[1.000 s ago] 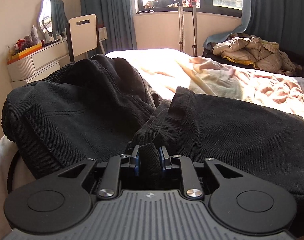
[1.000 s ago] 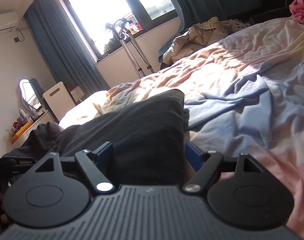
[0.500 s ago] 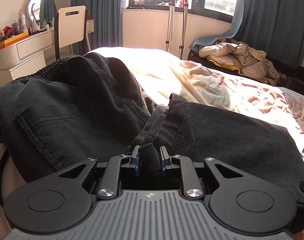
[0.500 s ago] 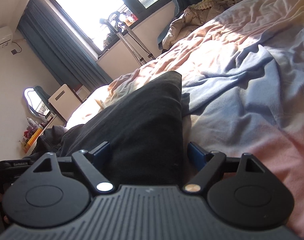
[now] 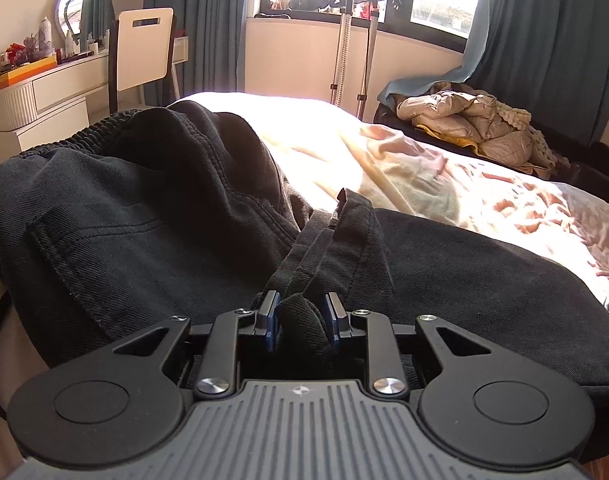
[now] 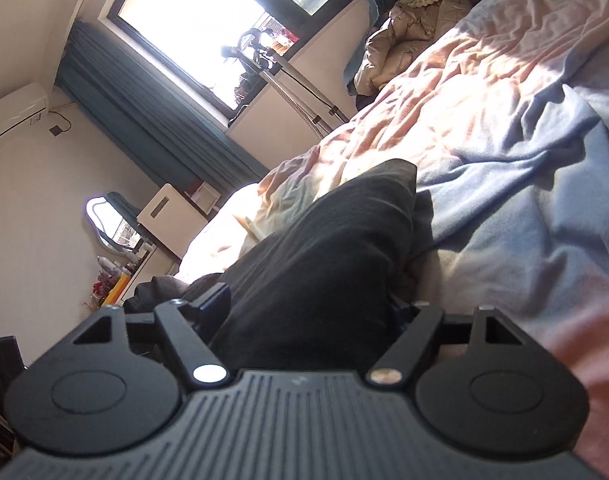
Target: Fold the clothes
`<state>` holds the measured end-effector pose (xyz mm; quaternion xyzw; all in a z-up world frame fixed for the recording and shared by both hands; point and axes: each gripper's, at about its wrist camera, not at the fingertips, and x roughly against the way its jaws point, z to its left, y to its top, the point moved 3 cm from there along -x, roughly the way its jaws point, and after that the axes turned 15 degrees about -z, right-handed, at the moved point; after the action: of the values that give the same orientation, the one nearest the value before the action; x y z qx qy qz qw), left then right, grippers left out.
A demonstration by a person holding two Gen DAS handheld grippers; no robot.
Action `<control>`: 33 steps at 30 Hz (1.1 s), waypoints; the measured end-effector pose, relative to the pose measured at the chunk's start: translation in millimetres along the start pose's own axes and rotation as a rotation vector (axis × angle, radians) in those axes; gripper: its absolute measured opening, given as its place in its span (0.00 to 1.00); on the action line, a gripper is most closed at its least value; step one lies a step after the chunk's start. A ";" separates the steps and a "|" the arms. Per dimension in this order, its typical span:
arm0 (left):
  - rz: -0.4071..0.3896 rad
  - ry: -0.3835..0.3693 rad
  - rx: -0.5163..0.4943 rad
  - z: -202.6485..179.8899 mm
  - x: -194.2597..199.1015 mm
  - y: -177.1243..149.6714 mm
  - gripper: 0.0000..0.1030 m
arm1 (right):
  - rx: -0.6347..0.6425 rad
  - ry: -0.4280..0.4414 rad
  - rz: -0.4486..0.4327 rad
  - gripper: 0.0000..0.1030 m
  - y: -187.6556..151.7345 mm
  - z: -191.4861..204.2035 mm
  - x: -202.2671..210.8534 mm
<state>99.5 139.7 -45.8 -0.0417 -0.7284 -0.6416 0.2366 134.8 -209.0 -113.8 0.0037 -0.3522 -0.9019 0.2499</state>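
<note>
A pair of black denim trousers [image 5: 152, 216] lies across a bed [image 5: 484, 196] covered in a rumpled pastel sheet, sunlit from a window behind. From the left wrist view, the elastic waistband sits bunched at the far left near the bed's edge, and a hemmed leg end is folded back toward the middle of the garment. The left hand-held gripper [image 5: 300, 314] has a small tuck of that black cloth between its blue pads; its jaws have just been opening, and the fabric now sits loosely in a narrow gap rather than being pinched. The right hand-held gripper [image 6: 316, 312], seen in the right wrist view, is rolled to one side, its jaws standing wide either side of a thick folded leg [image 6: 344, 240]; they have just been closing slightly, but the pads do not seem to press the cloth. This looks like the moment of laying a fold down. To do it well, both ends should be let go only once the layers lie flat and the edges line up, then each gripper drawn straight back so it does not drag the denim askew. A white chair [image 5: 144, 48], a dressing table [image 5: 48, 92] and a heaped beige quilted jacket [image 5: 464, 120] stand beyond the bed.
</note>
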 end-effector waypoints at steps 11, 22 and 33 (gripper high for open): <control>-0.010 0.042 -0.054 -6.0 7.5 -0.1 0.43 | -0.015 -0.081 0.001 0.43 -17.3 -4.3 -7.7; -0.143 0.018 -0.178 -28.4 58.5 23.5 0.60 | -0.035 0.026 -0.215 0.16 59.9 40.5 47.2; -0.283 -0.190 -0.276 -151.3 49.1 42.8 0.79 | 0.056 0.058 -0.520 0.16 144.3 40.8 129.9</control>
<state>115.8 -9.3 22.7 -0.0313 -0.6513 -0.7553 0.0666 78.3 -332.5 30.9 0.1269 -0.3569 -0.9253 0.0195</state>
